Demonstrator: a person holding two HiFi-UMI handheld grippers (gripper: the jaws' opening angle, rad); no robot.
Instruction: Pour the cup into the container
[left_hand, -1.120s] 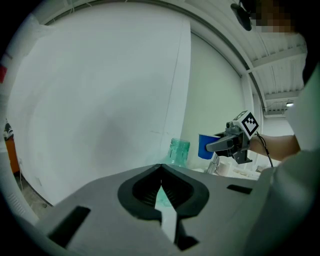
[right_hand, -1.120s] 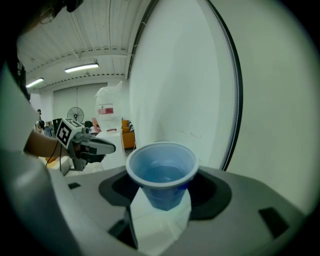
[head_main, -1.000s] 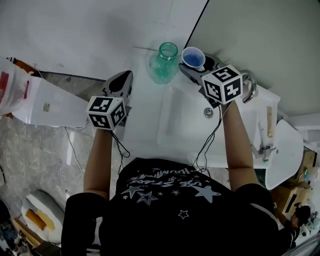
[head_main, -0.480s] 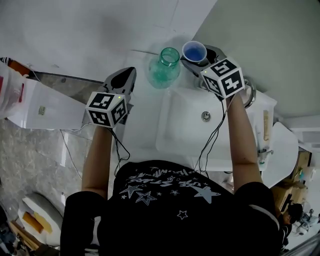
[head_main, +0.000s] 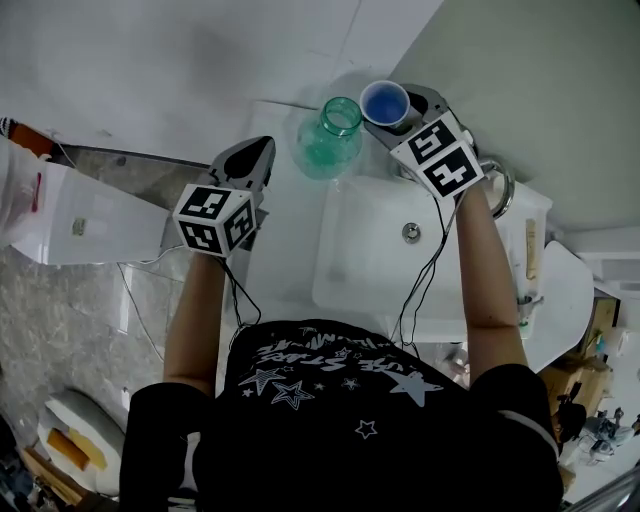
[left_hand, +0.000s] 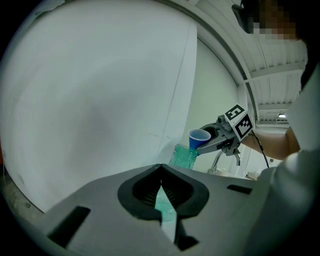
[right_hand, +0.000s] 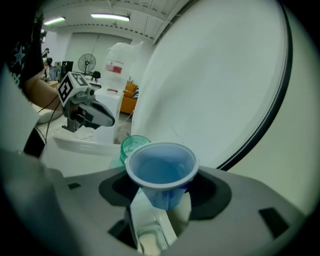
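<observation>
Head view: white-rimmed blue plastic cup clamped in the right gripper, just right of the translucent green jar; left gripper, jaws together and empty, left of that jar.

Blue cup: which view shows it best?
The right gripper view: the blue cup is close, gripped by the right tool, inside visible. Head view: small, from above. Left gripper view: distant, side-on.
</observation>
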